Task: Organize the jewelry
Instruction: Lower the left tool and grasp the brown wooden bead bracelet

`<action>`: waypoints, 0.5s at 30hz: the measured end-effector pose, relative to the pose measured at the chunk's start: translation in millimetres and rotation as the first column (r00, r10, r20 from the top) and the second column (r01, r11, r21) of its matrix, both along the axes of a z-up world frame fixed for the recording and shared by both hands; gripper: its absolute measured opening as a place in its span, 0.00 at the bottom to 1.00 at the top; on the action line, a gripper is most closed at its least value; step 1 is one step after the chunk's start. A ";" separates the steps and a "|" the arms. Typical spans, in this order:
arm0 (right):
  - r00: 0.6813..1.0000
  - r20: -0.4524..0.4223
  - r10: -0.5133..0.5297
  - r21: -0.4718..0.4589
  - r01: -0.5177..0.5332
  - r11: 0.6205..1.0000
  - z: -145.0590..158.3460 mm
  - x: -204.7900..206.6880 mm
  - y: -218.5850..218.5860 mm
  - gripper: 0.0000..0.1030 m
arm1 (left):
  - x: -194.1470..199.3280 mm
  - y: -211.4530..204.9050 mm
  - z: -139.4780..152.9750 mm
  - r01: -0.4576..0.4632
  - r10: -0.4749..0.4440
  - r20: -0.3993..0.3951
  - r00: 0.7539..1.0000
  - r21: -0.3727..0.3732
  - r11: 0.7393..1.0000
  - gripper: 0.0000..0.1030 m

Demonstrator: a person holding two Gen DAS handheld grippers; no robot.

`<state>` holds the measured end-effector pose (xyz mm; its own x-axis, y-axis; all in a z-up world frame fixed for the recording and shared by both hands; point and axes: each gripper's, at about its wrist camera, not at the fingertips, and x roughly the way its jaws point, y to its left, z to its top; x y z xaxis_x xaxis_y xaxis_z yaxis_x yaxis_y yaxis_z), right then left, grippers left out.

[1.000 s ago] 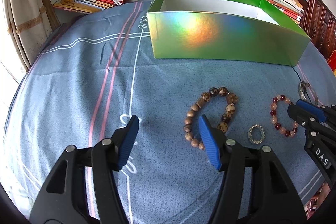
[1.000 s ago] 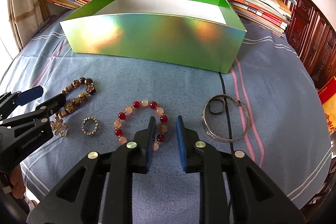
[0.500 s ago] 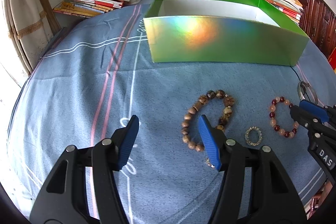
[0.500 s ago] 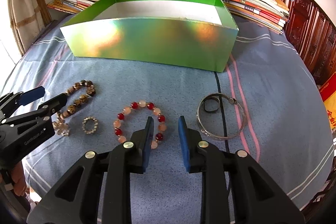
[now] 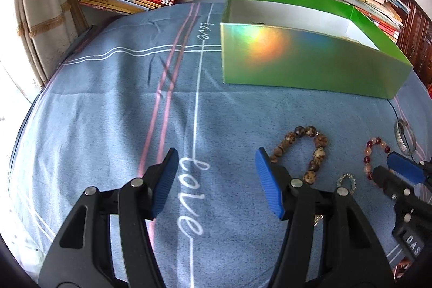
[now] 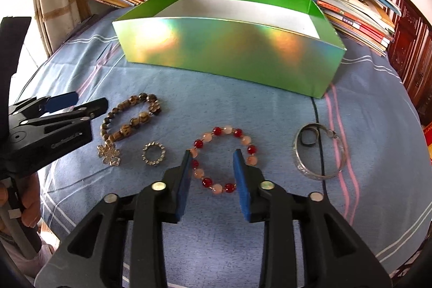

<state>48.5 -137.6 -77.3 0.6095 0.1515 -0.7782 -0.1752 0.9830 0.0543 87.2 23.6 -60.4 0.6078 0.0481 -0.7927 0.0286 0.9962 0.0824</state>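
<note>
the right claw [image 6: 212,174] is being opened above the red and pink bead bracelet [image 6: 224,159], nothing being gripped. the left claw [image 5: 216,180] is being held apart, empty, beside the brown bead bracelet [image 5: 299,153]. the green box [image 6: 229,53] is being left behind them on the blue cloth [image 6: 364,104].
</note>
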 end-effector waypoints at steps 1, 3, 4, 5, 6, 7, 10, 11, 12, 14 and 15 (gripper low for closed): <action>1.000 -0.003 0.001 -0.002 -0.001 1.000 -0.9 0.1 0.3 0.33 | 1.8 -2.6 -0.8 0.003 -0.003 -0.001 1.000 0.001 1.000 0.57; 1.000 -0.006 0.000 0.005 0.000 1.000 -2.1 -0.9 -0.5 0.33 | 3.0 -7.6 -2.0 0.014 -0.014 -0.004 1.000 0.002 1.000 0.57; 1.000 -0.004 0.000 0.005 0.000 1.000 -1.8 -1.0 -0.7 0.33 | 2.7 -10.0 -2.1 0.024 -0.024 -0.003 1.000 -0.001 1.000 0.57; 1.000 -0.005 0.000 0.006 0.000 1.000 -1.9 -1.1 -1.5 0.33 | 2.5 -11.7 -2.2 0.032 -0.032 -0.003 0.999 -0.003 0.999 0.57; 1.000 -0.006 0.000 0.009 0.001 1.000 -2.4 -1.1 -2.0 0.33 | 2.4 -13.5 -2.6 0.041 -0.041 -0.004 0.999 -0.004 0.999 0.57; 1.000 -0.009 0.000 0.010 0.001 1.000 -3.0 -0.9 -2.3 0.33 | 2.4 -15.9 -3.2 0.046 -0.046 -0.006 0.999 -0.001 0.999 0.57; 1.000 -0.011 -0.003 0.003 0.004 1.000 -4.6 -1.3 -1.9 0.33 | 1.1 -18.0 -2.8 0.053 -0.053 -0.009 0.999 -0.003 0.999 0.57; 1.000 -0.010 -0.003 0.000 0.003 1.000 -4.6 -1.7 -1.4 0.33 | 0.2 -17.5 -2.1 0.053 -0.053 -0.011 0.999 -0.008 0.999 0.57; 1.000 -0.010 -0.004 -0.001 0.004 1.000 -4.6 -1.7 -1.4 0.33 | -1.2 -17.1 -1.2 0.052 -0.052 -0.009 0.999 -0.010 0.999 0.57; 1.000 -0.011 -0.005 0.000 0.005 1.000 -4.6 -1.0 -1.5 0.33 | -4.4 -16.7 2.8 0.058 -0.058 0.003 0.998 -0.015 0.998 0.58; 1.000 -0.011 -0.006 0.002 0.006 1.000 -4.5 -1.1 -1.3 0.33 | -5.3 -17.1 3.9 0.063 -0.063 0.005 0.998 -0.018 0.998 0.58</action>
<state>47.4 -139.0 -81.8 0.6014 0.1494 -0.7849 -0.1690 0.9839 0.0578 81.9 6.5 -56.5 0.6126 -0.0045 -0.7903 0.0911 0.9937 0.0649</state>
